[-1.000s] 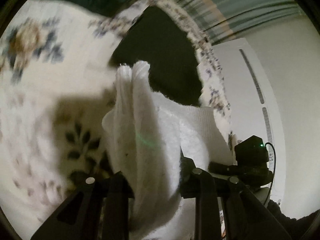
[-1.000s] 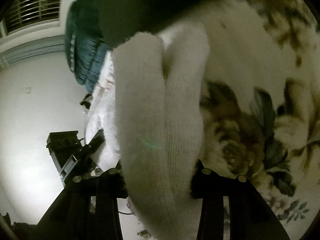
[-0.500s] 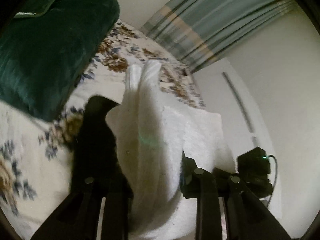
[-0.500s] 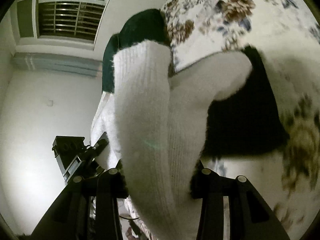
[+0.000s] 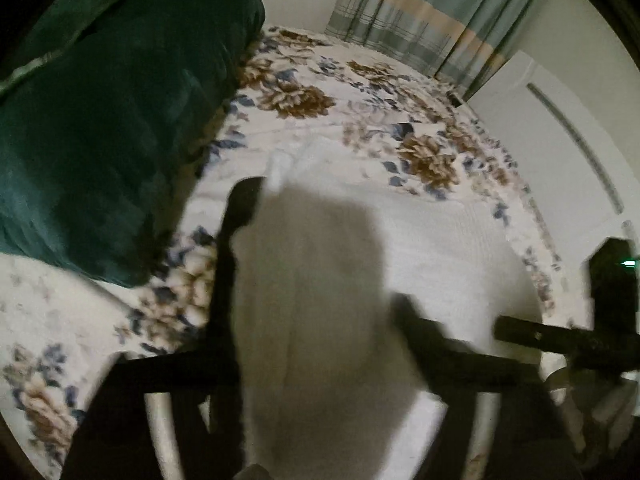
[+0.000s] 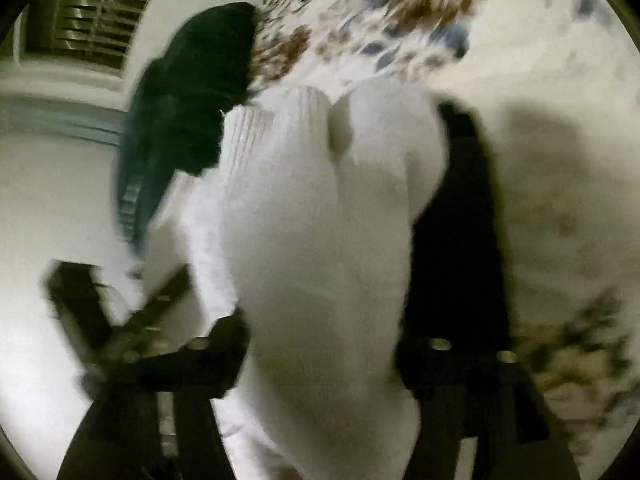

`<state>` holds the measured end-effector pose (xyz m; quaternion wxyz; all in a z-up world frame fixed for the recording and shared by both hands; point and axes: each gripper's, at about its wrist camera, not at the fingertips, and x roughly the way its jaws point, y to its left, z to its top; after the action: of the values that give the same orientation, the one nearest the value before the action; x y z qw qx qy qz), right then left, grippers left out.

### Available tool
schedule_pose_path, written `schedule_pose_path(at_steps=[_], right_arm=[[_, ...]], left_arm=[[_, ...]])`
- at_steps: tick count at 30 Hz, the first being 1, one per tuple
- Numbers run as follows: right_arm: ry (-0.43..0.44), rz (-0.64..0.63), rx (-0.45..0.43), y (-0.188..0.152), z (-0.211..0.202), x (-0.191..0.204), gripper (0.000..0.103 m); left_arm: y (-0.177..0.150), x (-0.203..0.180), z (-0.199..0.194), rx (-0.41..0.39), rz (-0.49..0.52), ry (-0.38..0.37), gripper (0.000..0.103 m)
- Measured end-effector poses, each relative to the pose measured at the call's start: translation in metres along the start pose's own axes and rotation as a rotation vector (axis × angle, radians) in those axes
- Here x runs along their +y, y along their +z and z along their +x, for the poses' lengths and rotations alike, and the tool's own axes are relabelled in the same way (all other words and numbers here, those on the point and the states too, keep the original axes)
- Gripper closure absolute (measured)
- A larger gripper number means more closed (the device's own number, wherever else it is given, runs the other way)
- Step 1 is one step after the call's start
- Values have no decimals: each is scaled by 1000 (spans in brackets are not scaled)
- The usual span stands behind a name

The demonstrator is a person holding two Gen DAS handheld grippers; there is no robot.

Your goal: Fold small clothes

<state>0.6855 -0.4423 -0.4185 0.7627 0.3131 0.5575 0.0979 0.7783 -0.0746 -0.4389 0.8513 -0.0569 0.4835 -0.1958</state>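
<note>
A white knitted garment is pinched in a thick bunch between the two black fingers of my left gripper, which is shut on it. The rest of it spreads to the right over the floral bedspread. My right gripper is shut on another bunched edge of the same white garment, held above the bed. Both views are blurred by motion. The right gripper's body shows at the right of the left wrist view; the left gripper's body shows at lower left of the right wrist view.
A dark green cushion lies on the bed at the left; it also shows in the right wrist view. Striped curtains hang behind the bed. A white cabinet stands at the right. A barred window is high up.
Both grippers have swung with the garment still held; the views now look along the bed toward the cushion and curtains. The garment hangs lower and spreads onto the bedspread.
</note>
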Motion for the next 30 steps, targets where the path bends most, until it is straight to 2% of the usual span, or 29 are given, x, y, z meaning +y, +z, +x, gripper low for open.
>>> schedule_pose_path(at_steps=[1, 3, 4, 7, 9, 13, 18, 30], right_arm=[[-119, -49, -33, -5, -6, 10, 21], [-288, -101, -81, -18, -17, 25, 11], [-404, -136, -118, -26, -23, 35, 5], [-575, -184, -184, -49, -33, 54, 0], [-647, -203, -210, -65, -42, 62, 0], [-716, -192, -234, -88, -60, 74, 0], [-751, -179, -286, -129, -120, 103, 0], [-791, -240, -438, -243, -277, 194, 0]], left_arm=[[-1, -3, -3, -10, 12, 24, 9], [-3, -6, -6, -20, 23, 61, 0], [-5, -9, -9, -19, 28, 86, 0], [-15, -19, -24, -41, 45, 153, 0], [-23, -25, -34, -43, 52, 188, 0], [-35, -39, -59, -39, 60, 211, 0], [-51, -59, -108, -62, 58, 236, 0], [-97, -137, -279, -167, 78, 266, 0]])
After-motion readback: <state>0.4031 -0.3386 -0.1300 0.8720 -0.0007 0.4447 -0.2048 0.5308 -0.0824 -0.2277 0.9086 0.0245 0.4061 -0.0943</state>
